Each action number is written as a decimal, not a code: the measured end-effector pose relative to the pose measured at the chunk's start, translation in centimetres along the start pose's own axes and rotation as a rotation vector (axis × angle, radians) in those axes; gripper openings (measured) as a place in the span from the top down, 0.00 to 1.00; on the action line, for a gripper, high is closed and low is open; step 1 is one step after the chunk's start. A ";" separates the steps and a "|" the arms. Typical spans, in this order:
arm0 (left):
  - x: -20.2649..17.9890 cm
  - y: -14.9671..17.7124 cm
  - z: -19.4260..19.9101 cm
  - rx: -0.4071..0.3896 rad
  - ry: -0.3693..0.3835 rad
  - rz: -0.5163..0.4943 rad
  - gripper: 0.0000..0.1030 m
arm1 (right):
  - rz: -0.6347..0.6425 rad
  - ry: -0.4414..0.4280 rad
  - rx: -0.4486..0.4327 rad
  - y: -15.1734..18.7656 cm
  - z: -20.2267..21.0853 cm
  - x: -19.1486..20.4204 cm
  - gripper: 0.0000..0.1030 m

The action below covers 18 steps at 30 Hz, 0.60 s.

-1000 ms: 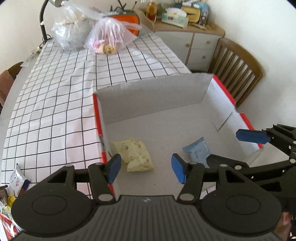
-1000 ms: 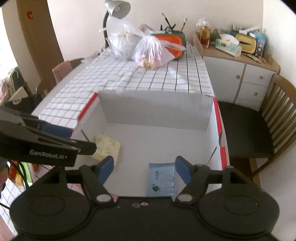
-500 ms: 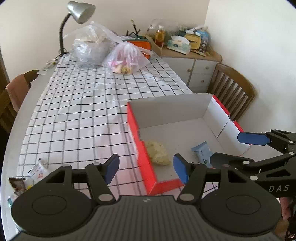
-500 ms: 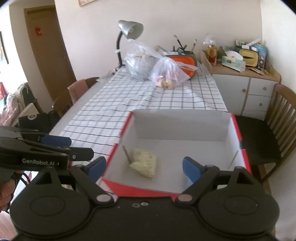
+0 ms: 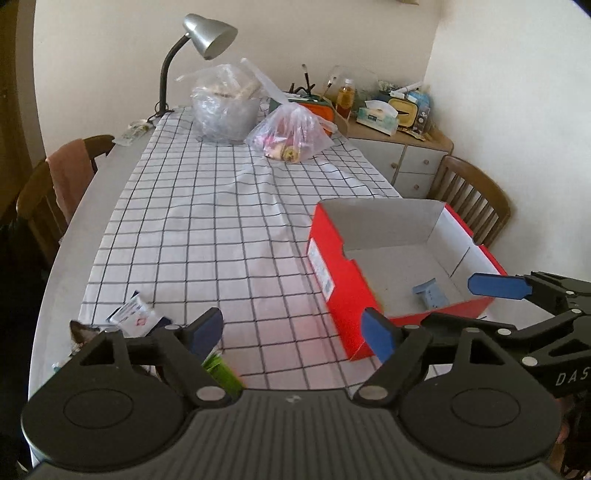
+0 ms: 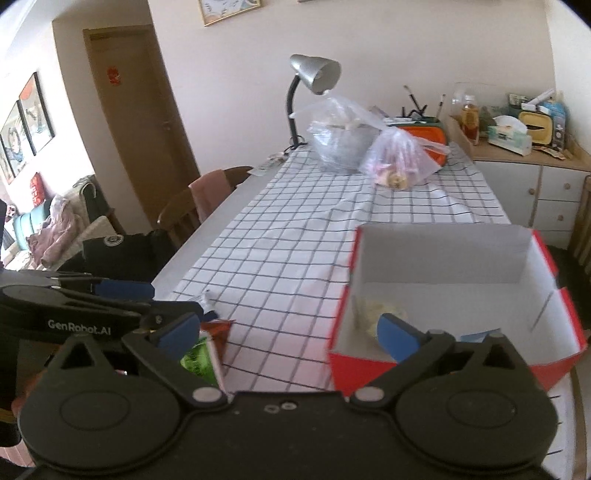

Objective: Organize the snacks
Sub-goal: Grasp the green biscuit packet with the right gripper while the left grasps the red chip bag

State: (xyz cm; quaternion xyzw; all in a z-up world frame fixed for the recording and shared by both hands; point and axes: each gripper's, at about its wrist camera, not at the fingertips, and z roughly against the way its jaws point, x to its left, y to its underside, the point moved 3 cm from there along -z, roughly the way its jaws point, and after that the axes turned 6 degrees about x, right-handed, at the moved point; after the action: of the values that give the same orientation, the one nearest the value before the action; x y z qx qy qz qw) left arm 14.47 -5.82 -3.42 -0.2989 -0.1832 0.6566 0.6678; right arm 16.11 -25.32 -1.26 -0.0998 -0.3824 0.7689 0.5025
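Snacks are split between two spots right now: a pale blue packet point(image 5: 430, 295) and a yellowish bag point(image 6: 373, 314) lie on the floor of the red cardboard box point(image 5: 332, 269), and a small heap of loose packets sits near the table's near edge, well apart from the box. In that heap I can make out a white wrapper point(image 5: 135, 317), a green packet point(image 6: 197, 360) and a red one point(image 6: 218, 332) right beside it; the rest is too hidden by the grippers to name. The box stands open-topped on the black-and-white checked tablecloth point(image 5: 207, 229), white inside, red outside. The left gripper point(image 5: 291, 328) has its jaws spread wide and they've just been opening, with nothing between them, only tablecloth and the box corner behind. Same story for the right gripper point(image 6: 286, 328): jaws have just been opening, they stand as wide as they go and there's nothing in them, its right finger showing in front of the yellowish bag without gripping it. Each gripper shows up at the edge of the other's view, the two hovering side by side above the near end of the table. Further back on the cloth are two clear plastic bags point(image 5: 291, 136) with stuff inside, a grey desk lamp point(image 5: 207, 33) and an orange case point(image 6: 421, 134), with wooden chairs point(image 5: 469, 199) around the table.
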 end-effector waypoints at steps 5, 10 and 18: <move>3.4 1.6 0.6 0.005 -0.023 0.013 0.20 | 0.027 0.011 0.031 1.0 -1.8 2.5 0.00; 6.8 3.2 0.7 0.044 -0.051 0.001 0.20 | 0.069 0.011 0.088 2.4 -4.4 4.8 0.00; 12.4 5.9 -0.7 0.138 -0.100 0.026 0.20 | 0.125 0.004 0.175 4.5 -8.6 7.5 0.00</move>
State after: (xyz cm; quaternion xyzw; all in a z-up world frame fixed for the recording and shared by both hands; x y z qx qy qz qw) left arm 11.27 6.08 -9.50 -0.2215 -0.1668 0.6905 0.6680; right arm 14.08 -15.71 -8.51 -0.0805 -0.3059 0.8290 0.4612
